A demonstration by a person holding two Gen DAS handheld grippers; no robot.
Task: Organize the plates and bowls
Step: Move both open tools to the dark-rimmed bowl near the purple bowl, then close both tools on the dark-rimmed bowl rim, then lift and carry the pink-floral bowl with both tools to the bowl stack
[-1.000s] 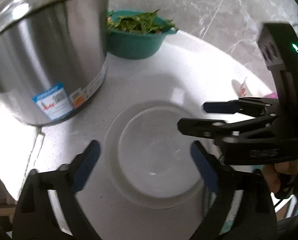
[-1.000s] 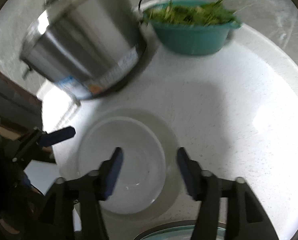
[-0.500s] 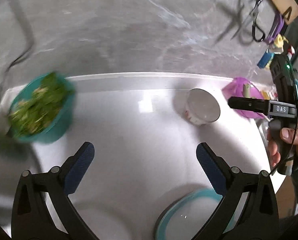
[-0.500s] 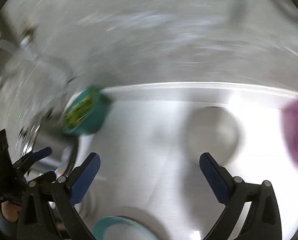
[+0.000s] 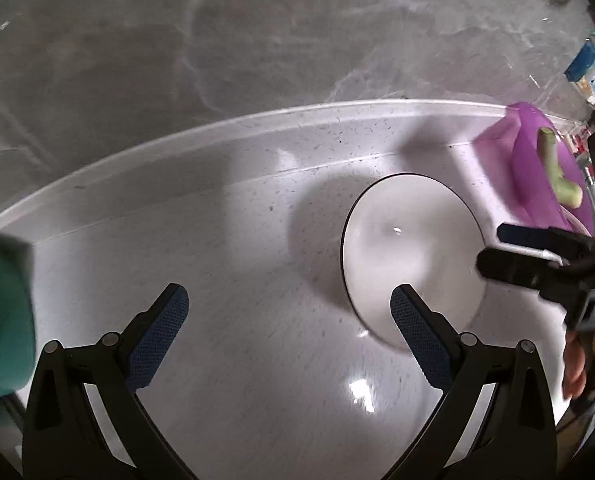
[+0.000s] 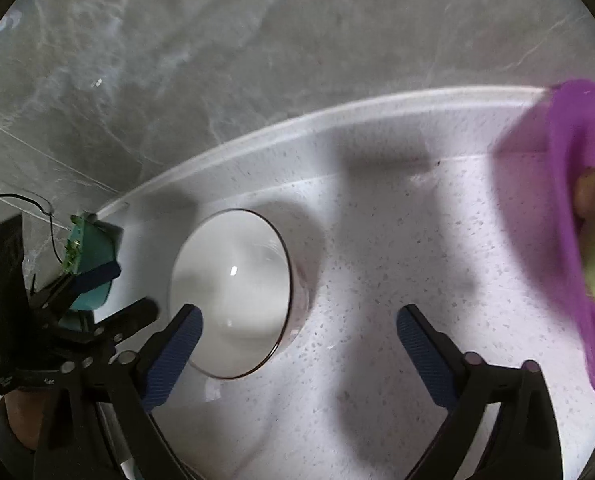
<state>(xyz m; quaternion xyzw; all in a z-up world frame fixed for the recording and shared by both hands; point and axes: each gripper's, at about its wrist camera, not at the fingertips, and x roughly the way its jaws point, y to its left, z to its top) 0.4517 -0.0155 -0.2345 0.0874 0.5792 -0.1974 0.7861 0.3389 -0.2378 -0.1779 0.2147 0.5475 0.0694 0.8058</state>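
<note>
Two grippers are hanging over a white speckled counter point(image 5: 257, 360), both angled steeply down. The left gripper point(image 5: 289, 328) is showing its blue-padded fingers point(image 5: 159, 336) spread wide, with only bare counter between them. Its right finger tip is overlapping the near rim of a white bowl point(image 5: 409, 248) in the picture, though whether it is touching cannot be told. The bowl is sitting upright on the counter, empty, with a thin dark rim, a little in front of the counter's raised back edge.

From the right wrist view, the right gripper point(image 6: 299, 336) is also standing wide, its jaws closing slightly, and nothing is lying between the pads but counter. The bowl point(image 6: 233, 280) is lying to the left of this gripper, with the left finger point(image 6: 173, 352) overlapping its near rim; contact cannot be told.

In the left view, the right gripper point(image 5: 537, 260) is reaching in from the right edge, its tips over the bowl's right side, with a hand point(image 5: 585, 356) below it.

One purple basin point(image 6: 577, 220) holding pale green vegetables is sitting at the right end of the counter, near the bowl but apart from it. One teal basin point(image 5: 5, 312) of greens is sitting at the left edge, well apart from the bowl. Grey marbled wall point(image 5: 217, 60) is rising behind the counter.
</note>
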